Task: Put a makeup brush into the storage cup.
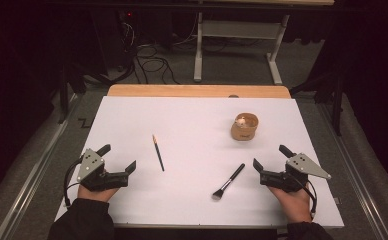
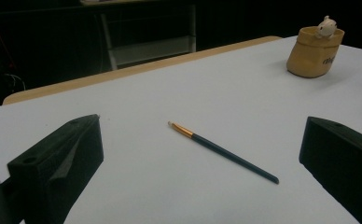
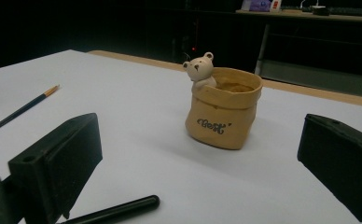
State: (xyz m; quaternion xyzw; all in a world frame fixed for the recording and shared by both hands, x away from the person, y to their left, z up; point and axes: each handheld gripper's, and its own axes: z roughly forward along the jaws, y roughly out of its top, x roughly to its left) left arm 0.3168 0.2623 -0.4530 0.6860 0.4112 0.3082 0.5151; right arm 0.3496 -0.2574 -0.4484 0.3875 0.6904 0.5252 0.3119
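Brushes lie left of the bear pot (image 1: 245, 127): thin paintbrush (image 1: 158, 153) pointing away, nearer the left gripper (image 1: 118, 162); makeup brush (image 1: 228, 181) beside the right gripper (image 1: 271, 161). Both grippers gape, empty.

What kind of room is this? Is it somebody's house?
Probably a lab or workshop, not a house. A white table stands in a dark room, cables lie on the floor behind it, and a person's hands hold two grippers over brushes and a pot.

Left gripper (image 1: 120, 157) jaws apart; thin paintbrush (image 1: 158, 152) just right of it. Right gripper (image 1: 270, 159) jaws apart; makeup brush (image 1: 228, 181) just left, pot (image 1: 245, 127) beyond.
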